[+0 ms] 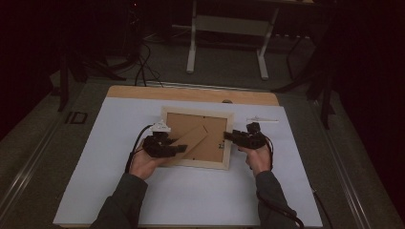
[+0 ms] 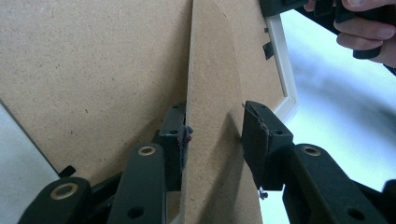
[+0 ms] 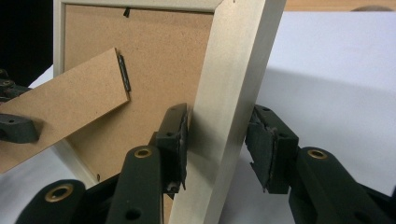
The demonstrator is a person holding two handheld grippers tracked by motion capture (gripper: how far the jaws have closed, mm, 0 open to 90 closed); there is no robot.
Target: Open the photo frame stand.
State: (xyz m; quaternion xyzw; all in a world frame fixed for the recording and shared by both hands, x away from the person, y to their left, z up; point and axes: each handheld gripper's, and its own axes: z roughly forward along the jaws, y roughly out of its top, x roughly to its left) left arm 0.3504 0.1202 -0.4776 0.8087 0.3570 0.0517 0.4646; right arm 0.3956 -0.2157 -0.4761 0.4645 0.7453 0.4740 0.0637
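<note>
- Left gripper (image 1: 165, 145): jaws spread astride the stand flap (image 2: 210, 116), one pad touching; close squarely.
- Right gripper (image 1: 246, 138): jaws spread around the picture frame (image 3: 233, 84) rail at centre; steady it.

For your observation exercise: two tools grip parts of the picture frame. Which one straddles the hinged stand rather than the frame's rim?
The left tool: the brown fibreboard stand runs between its jaws. The right tool straddles the pale wooden rim instead.
</note>
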